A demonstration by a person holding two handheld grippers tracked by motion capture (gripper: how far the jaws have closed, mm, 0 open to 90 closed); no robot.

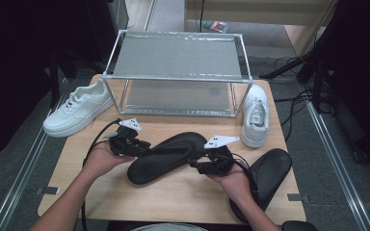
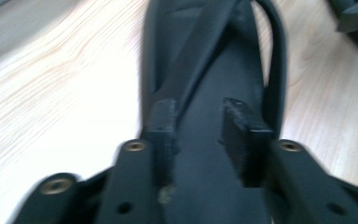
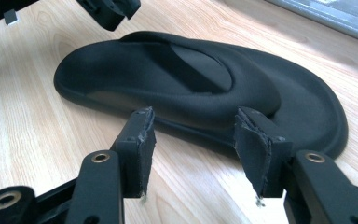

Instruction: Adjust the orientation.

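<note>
A black flip-flop (image 1: 166, 161) lies on the wooden table (image 1: 173, 197) between my two grippers. My left gripper (image 1: 143, 147) reaches over its left end. In the left gripper view the jaws (image 2: 200, 126) stand apart above the footbed (image 2: 214, 84), and the strap (image 2: 200, 56) runs down to the left pad (image 2: 165, 126); no pad visibly presses on it. My right gripper (image 1: 198, 165) is at the flip-flop's near right edge. Its jaws (image 3: 193, 135) stand open just short of the sole (image 3: 186, 88), with bare table between them.
A second black flip-flop (image 1: 267, 173) lies at the table's right front edge. A metal-framed shoe rack (image 1: 178, 57) stands at the back, with a white sneaker (image 1: 77, 108) to its left and another (image 1: 255, 115) to its right. Cables trail on the floor at the right.
</note>
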